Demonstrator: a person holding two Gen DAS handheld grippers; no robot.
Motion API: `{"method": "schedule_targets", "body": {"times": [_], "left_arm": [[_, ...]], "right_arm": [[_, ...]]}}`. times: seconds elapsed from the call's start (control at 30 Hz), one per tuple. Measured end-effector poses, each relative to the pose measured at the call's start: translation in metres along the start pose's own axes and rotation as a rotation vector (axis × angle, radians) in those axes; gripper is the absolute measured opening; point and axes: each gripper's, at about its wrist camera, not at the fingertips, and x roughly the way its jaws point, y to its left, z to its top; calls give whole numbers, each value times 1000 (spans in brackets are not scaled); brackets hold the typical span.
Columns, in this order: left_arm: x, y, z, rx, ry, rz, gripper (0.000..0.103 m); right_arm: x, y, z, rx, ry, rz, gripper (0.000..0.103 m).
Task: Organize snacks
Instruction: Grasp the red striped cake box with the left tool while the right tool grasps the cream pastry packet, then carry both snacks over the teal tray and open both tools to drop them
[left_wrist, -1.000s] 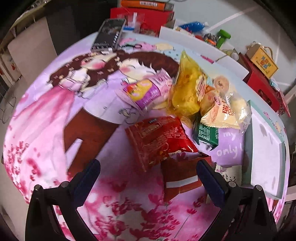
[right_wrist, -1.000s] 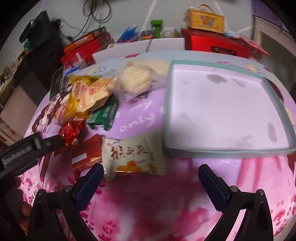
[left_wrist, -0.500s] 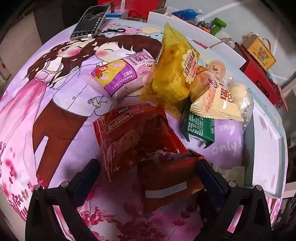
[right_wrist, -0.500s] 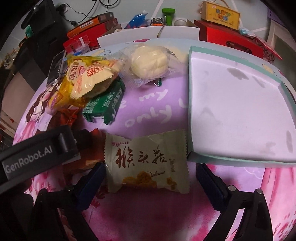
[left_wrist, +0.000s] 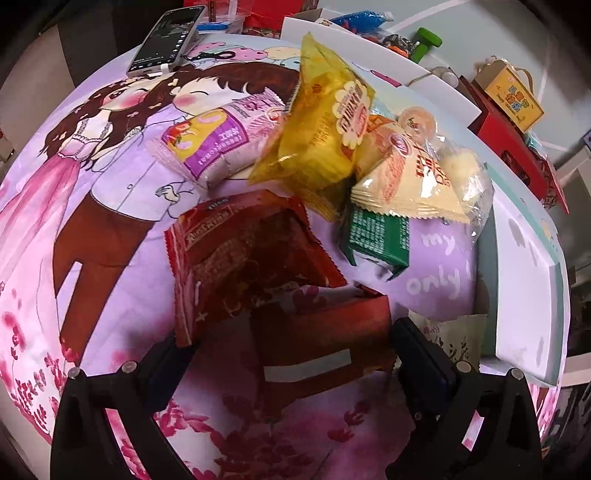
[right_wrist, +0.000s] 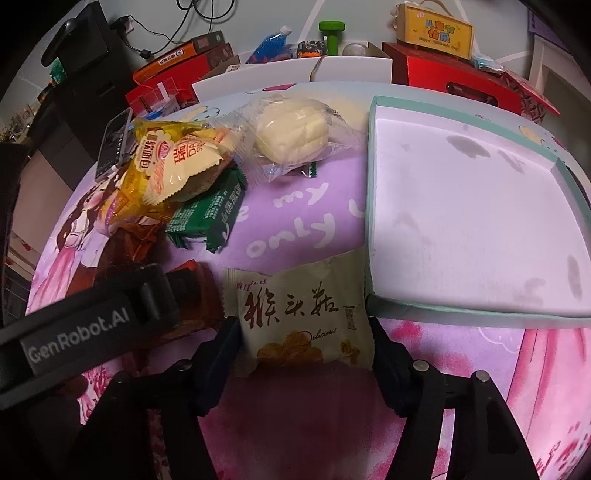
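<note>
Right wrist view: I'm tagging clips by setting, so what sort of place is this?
Probably a lived-in home room: a cartoon-print purple cloth covers the surface, with stacked red gift boxes and a black phone behind.

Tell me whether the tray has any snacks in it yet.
Empty. The tray shows only its bare pale floor with a few printed marks; the beige packet lies outside its near-left corner.

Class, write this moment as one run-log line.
right gripper: just closing, pads on beige packet | left gripper: open, straddling brown packet | tray: holds nothing
</note>
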Motion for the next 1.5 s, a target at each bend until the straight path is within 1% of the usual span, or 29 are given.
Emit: {"method": "schedule_targets", "body": {"times": [0.17, 0.3, 0.37, 0.43, 0.53, 0.67, 0.87, 1.03, 1.1, 1.17, 1.2, 1.37, 1.5], "left_arm": [[3, -7, -3, 17, 3, 17, 103], [8, -11, -5, 23, -1, 13, 98], [8, -12, -6, 27, -7, 2, 92], [7, -13, -6, 31, -8, -7, 79], [3, -11, -6, 28, -8, -21, 70], [-2, -7, -8, 0, -9, -48, 69], [-5, -8, -10, -23, -8, -60, 69], [-4, 4, -7, -40, -6, -82, 69], [-9, 9, -13, -42, -8, -96, 69], [-13, 12, -15, -47, -11, -106, 69], [-14, 12, -15, -33, -20, -77, 69], [-32, 18, -20, -39, -36, -105, 69], [-45, 17, -20, -31, -46, -124, 69]], "right_arm": [[-1, -2, 0, 2, -3, 9, 67], [-3, -2, -2, 0, -3, 10, 66], [-3, -2, -3, 0, -2, 9, 66], [-3, -2, -3, 2, -2, 10, 66], [-4, -2, -4, 2, -1, 10, 66], [-4, -2, -4, -1, -2, 8, 65], [-8, -1, -6, -1, -6, 16, 61], [-13, -4, -10, 8, -8, 37, 58], [-16, -6, -11, 10, -11, 44, 58], [-21, -7, -13, 15, -16, 57, 57], [-24, -8, -14, 16, -15, 64, 57], [-39, -8, -16, 20, -42, 72, 57], [-58, -12, -11, 39, -76, 76, 57]]}}
